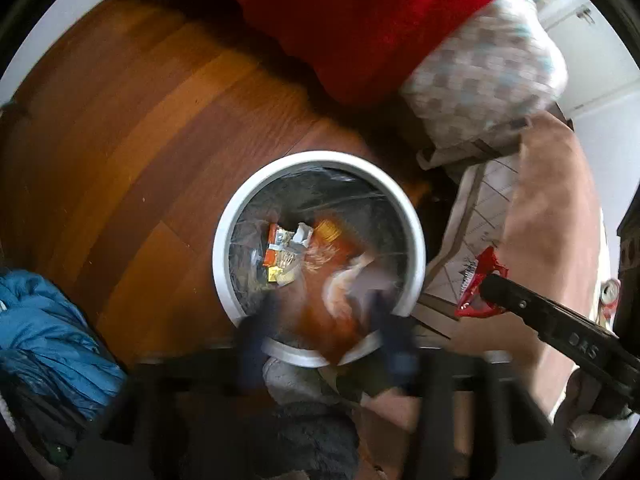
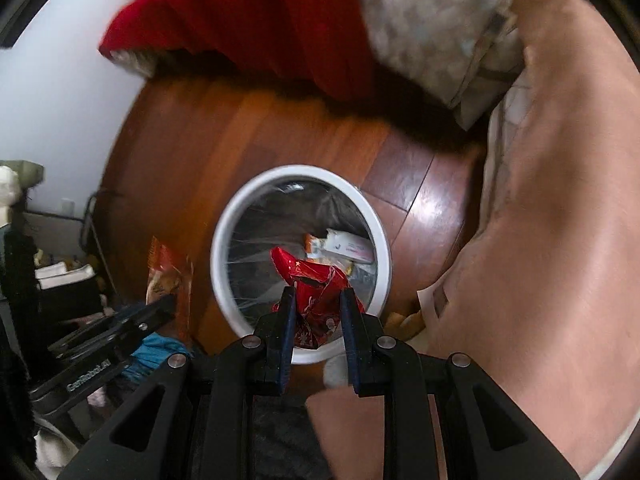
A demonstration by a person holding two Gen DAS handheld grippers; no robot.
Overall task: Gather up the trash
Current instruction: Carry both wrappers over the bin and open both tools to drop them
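Note:
A white round trash bin (image 1: 224, 240) with a clear liner stands on the wood floor; it also shows in the right wrist view (image 2: 224, 240). Several wrappers (image 1: 286, 254) lie at its bottom. My left gripper (image 1: 324, 316) is over the bin's near rim, its fingers (image 1: 256, 340) blurred and spread, with an orange snack bag (image 1: 332, 276) between them; the bag also shows in the right wrist view (image 2: 170, 276). My right gripper (image 2: 318, 308) is shut on a crumpled red wrapper (image 2: 316, 280) above the bin's near edge; the wrapper also shows in the left wrist view (image 1: 478, 284).
A red blanket (image 1: 352, 20) and a patterned pillow (image 1: 480, 80) lie beyond the bin. A tan cover (image 2: 560, 220) fills the right side. A blue jacket (image 1: 48, 332) lies on the floor at the left. Dark clutter (image 2: 24, 280) stands by the left wall.

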